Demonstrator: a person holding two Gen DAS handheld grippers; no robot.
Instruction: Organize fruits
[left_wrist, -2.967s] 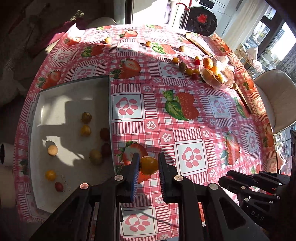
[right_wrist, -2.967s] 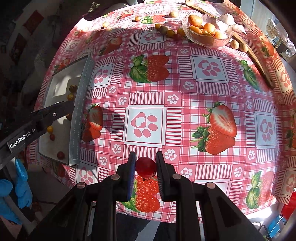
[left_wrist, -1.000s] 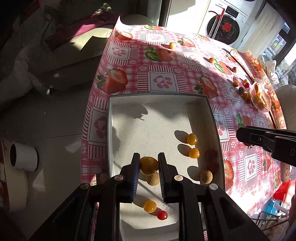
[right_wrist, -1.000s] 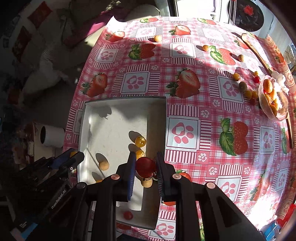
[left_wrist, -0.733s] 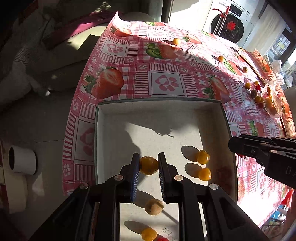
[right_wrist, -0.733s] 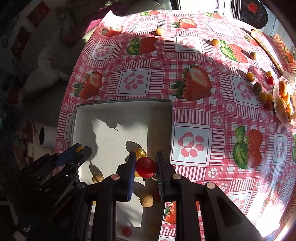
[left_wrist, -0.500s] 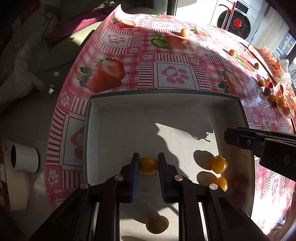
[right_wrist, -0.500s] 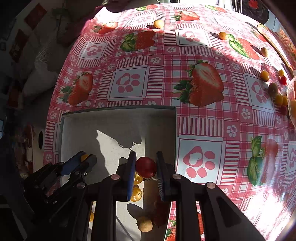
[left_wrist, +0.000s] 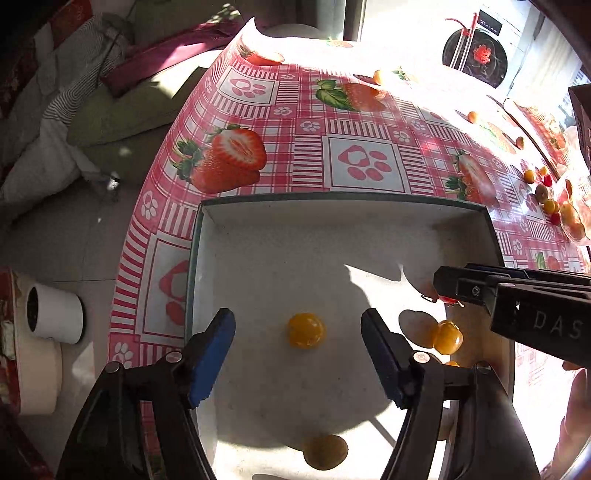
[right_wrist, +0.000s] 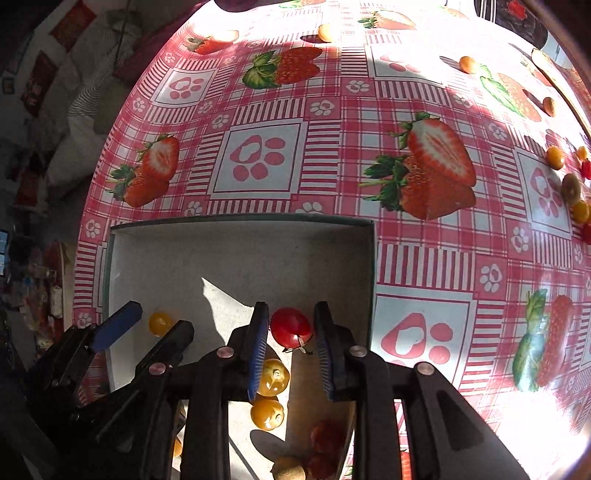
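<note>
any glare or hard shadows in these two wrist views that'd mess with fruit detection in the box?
Left wrist: the gripper's hard shadow covers the yellow fruit on the box floor, and the far tablecloth is blown out. Right wrist: glare washes out the tablecloth's top and lower right, the red tomato is sunlit, and the red fruit by the box wall sits in deep shadow. Both views show fisheye bending.

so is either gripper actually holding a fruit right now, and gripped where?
Neither. The left gripper is opening; the yellow fruit lies free in the tray. The right gripper is opening around the red tomato, pads off its sides.
</note>
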